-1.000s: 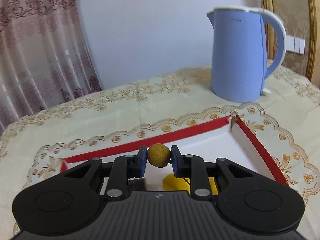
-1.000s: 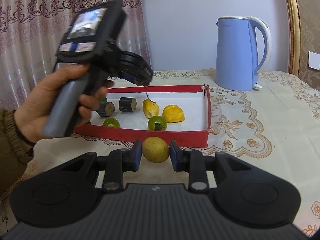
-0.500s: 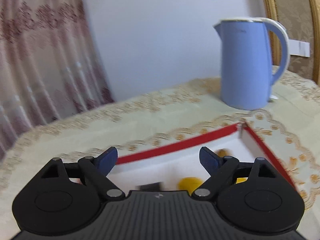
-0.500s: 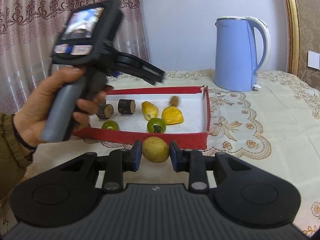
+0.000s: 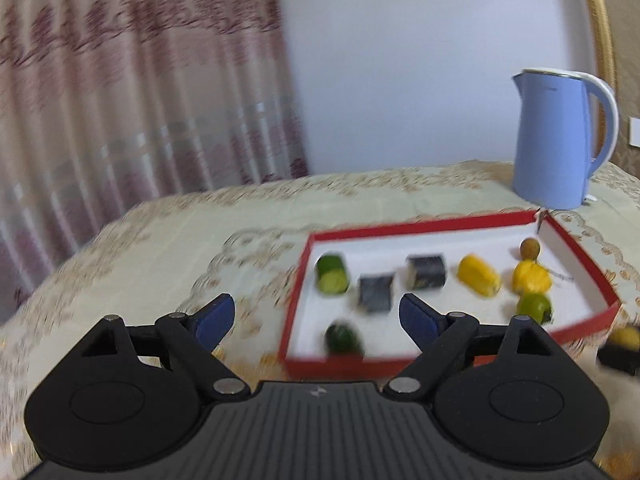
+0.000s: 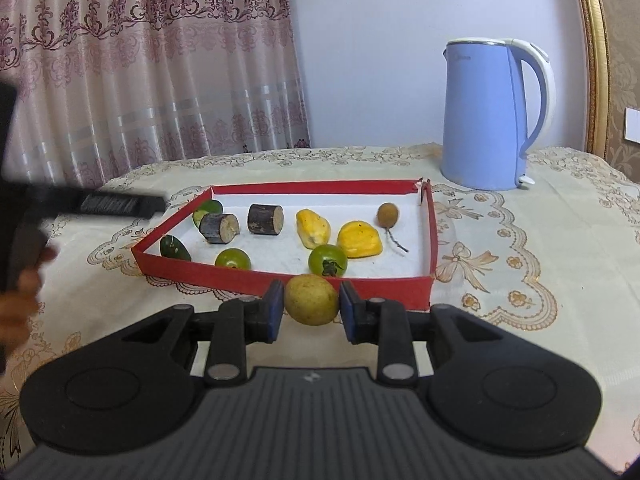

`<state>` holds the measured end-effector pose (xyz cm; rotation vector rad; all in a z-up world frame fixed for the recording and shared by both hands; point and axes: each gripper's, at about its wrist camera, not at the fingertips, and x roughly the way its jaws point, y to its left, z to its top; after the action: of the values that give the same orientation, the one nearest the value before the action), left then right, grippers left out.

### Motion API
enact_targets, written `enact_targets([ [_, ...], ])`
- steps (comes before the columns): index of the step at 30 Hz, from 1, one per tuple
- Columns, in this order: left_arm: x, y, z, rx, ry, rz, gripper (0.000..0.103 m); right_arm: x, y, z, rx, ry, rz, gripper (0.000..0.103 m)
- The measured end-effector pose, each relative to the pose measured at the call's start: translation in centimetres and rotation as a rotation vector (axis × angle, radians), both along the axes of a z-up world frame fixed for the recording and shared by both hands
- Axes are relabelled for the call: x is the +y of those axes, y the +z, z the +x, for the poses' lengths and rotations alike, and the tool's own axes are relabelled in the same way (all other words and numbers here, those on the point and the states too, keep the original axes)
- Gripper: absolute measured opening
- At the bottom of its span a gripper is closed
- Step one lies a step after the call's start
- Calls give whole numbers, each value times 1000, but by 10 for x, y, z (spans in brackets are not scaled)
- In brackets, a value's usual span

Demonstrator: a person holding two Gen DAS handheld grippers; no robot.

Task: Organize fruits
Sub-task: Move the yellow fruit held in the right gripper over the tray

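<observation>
A red-walled tray (image 6: 280, 280) with a white floor holds several fruits: a small brown fruit with a stem (image 6: 388, 214) near its far right corner, two yellow pieces (image 6: 359, 239), two green tomatoes (image 6: 328, 260), dark cane sections (image 6: 265, 219) and cucumber pieces (image 6: 175, 248). My right gripper (image 6: 310, 300) is shut on a round yellowish fruit (image 6: 311, 299) just in front of the tray's near wall. My left gripper (image 5: 316, 316) stands open and empty, off the tray's (image 5: 420, 226) left near corner. The brown fruit (image 5: 531, 248) lies loose in the tray.
A blue electric kettle (image 6: 486, 116) stands behind the tray at the right on the embroidered tablecloth. A person's hand (image 6: 20, 292) holds the left gripper's handle at the left edge. A curtain hangs behind the table; a gold frame runs up the right.
The left gripper opened and let the small brown fruit drop into the tray, then pulled back and to the left, away from the tray. The right gripper kept still with its fruit.
</observation>
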<state>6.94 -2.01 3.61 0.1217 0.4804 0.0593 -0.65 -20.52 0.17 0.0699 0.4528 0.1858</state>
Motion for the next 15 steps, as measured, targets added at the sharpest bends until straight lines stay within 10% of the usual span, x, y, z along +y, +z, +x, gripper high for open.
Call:
enact_targets([
  [15,-2,-46,-16,34,-6,-26,90,2,10,21,-12,11,2,28],
])
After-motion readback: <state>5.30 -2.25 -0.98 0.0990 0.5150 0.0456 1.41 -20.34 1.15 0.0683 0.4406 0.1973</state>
